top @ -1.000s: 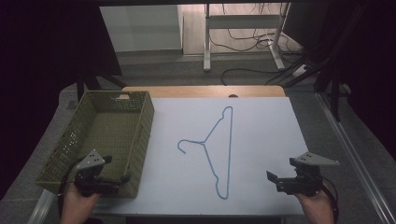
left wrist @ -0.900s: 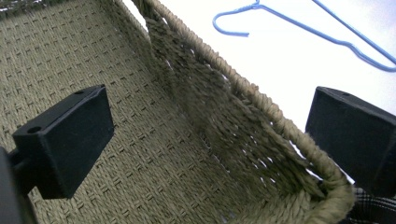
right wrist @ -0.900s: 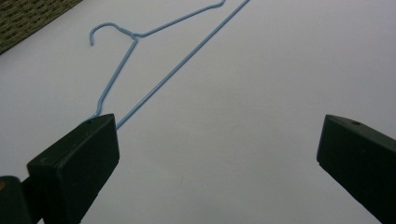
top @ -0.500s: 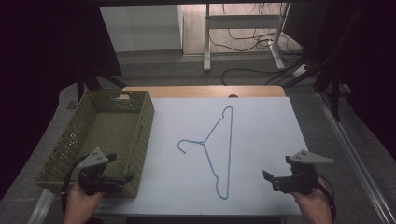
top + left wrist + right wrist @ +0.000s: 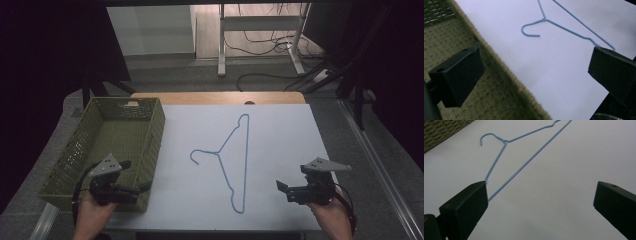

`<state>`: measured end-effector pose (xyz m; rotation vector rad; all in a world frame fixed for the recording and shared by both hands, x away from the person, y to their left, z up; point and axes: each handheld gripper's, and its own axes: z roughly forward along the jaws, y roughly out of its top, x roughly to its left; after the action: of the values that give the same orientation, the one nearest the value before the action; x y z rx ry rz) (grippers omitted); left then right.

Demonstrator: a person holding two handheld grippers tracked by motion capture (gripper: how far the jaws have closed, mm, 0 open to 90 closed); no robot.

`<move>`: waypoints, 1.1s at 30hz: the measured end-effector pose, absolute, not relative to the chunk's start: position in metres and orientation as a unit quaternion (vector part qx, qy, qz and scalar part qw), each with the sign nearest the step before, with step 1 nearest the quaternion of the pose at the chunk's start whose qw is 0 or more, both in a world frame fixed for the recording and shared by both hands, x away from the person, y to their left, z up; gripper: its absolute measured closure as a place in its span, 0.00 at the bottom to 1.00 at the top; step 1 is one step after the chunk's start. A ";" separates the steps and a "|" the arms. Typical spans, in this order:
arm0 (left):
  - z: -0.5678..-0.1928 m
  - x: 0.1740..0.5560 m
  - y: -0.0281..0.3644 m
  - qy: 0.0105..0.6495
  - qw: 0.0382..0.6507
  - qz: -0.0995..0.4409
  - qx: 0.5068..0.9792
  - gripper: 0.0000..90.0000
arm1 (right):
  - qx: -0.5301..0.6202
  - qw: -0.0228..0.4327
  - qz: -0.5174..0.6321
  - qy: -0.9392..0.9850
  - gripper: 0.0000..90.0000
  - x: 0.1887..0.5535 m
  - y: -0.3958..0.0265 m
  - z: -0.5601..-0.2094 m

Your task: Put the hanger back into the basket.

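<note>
The white table top (image 5: 280, 150) carries everything, and the blue wire hanger (image 5: 235, 160) lying flat at its middle serves as the landmark, unmoved since the earlier frames, its hook curling toward the basket side and its long bar running down toward the near edge. Left of the hanger, well apart from it, the woven olive basket (image 5: 80, 150) sits in the same place as before. The left gripper (image 5: 142, 187) is held by the person's left hand (image 5: 92, 215) over the basket's near right corner, left of and nearer than the hanger; it has drifted a little nearer the person than a second ago, and its jaws stand wide apart on nothing. The right gripper (image 5: 281, 187) in the right hand (image 5: 330, 217) hovers to the right of the hanger's lower end, near but not touching; it has edged leftward toward the hanger, jaws spread wide and empty.
</note>
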<state>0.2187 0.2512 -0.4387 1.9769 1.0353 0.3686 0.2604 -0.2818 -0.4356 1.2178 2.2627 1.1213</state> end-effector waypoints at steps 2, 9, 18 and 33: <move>-0.437 0.220 0.244 0.407 0.428 0.143 0.794 0.00 | 0.427 0.164 0.395 0.797 0.00 0.261 -0.280 -0.436; -0.434 0.224 0.224 0.388 0.436 0.122 0.803 0.01 | 0.426 0.158 0.397 0.797 0.00 0.263 -0.277 -0.435; -0.439 0.233 0.186 0.363 0.440 0.094 0.816 0.00 | 0.405 0.157 0.384 0.815 0.00 0.267 -0.258 -0.431; -0.459 0.239 0.154 0.337 0.440 0.084 0.828 0.00 | 0.394 0.141 0.376 0.827 0.00 0.278 -0.236 -0.432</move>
<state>0.2389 0.1541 -0.4587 2.0573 0.8364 0.2083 0.2784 -0.2358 -0.4318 1.1377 2.3877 1.0864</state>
